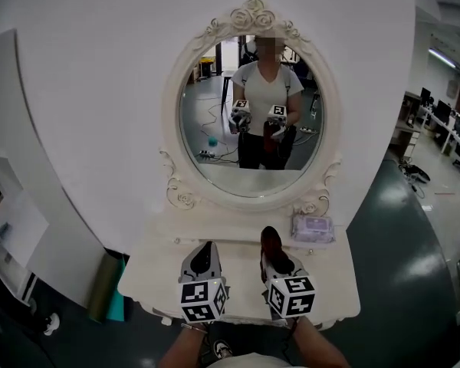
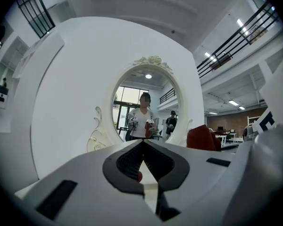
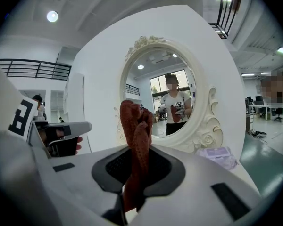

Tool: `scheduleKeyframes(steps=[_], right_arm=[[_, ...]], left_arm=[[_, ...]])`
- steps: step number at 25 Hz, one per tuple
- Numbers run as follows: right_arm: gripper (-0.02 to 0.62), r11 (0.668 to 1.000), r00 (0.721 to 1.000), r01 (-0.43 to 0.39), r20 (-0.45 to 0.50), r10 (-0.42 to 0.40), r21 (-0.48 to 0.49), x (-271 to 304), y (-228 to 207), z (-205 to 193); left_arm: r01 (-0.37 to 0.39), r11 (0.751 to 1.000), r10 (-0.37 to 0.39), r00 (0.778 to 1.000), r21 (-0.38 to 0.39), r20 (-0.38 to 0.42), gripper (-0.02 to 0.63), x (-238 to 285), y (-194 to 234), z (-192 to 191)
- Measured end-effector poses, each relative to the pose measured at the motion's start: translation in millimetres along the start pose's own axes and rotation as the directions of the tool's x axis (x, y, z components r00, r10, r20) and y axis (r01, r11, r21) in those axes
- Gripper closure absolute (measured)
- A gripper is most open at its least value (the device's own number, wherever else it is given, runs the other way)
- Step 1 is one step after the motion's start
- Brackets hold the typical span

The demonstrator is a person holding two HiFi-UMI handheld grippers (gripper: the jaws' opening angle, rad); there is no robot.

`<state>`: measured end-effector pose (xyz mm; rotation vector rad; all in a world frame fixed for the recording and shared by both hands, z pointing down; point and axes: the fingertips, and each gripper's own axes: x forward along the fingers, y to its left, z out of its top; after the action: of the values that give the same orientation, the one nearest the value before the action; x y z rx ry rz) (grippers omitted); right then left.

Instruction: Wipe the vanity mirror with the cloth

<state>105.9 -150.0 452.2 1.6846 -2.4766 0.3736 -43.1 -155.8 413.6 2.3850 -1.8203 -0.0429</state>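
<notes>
Pinching a rust-red textured cloth [image 3: 136,126] between its jaws, the right gripper [image 3: 137,169] hovers over the cream-white vanity tabletop [image 1: 157,271], short of the glass. The cloth stands up out of the jaws as a bunched, twisted column, and in the head view it pokes forward past the gripper's tips toward the mirror's lower rim, not touching it. The left gripper [image 2: 143,145] sits just beside the right one, at about the same height above the tabletop. Its jaws are pressed together at the tips with nothing between them.

Both grippers point at the oval vanity mirror [image 1: 215,129], which stands upright at the back of the tabletop in a cream frame carved with scrolls and roses [image 1: 252,11]. The glass reflects a person in a white shirt who holds the two grippers at chest height, with the red cloth showing in one of them. A pale purple soft pack of wipes [image 1: 313,228] lies on the tabletop at the right foot of the frame, near the right gripper but apart from it. Behind the mirror rises a plain white rounded panel [image 1: 100,90]
</notes>
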Motion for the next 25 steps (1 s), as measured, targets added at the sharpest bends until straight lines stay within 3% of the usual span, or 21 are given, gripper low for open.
scheduleKeyframes(steps=[9, 19, 25], right_arm=[[0.535, 0.998, 0.997, 0.061, -0.044, -0.061, -0.013, 69, 6, 3], [0.535, 0.998, 0.997, 0.061, -0.05, -0.062, -0.02, 107, -19, 22], [0.535, 0.995, 1.0, 0.001, 0.016, 0.001, -0.097, 130, -20, 69]], left_arm=[[0.009, 0.999, -0.01, 1.0, -0.041, -0.025, 0.602, 68, 62, -8], [0.003, 0.996, -0.01, 0.997, -0.088, -0.082, 0.603, 114, 69, -23], [-0.008, 1.0, 0.009, 0.999, 0.012, -0.045, 0.603, 127, 81, 12]])
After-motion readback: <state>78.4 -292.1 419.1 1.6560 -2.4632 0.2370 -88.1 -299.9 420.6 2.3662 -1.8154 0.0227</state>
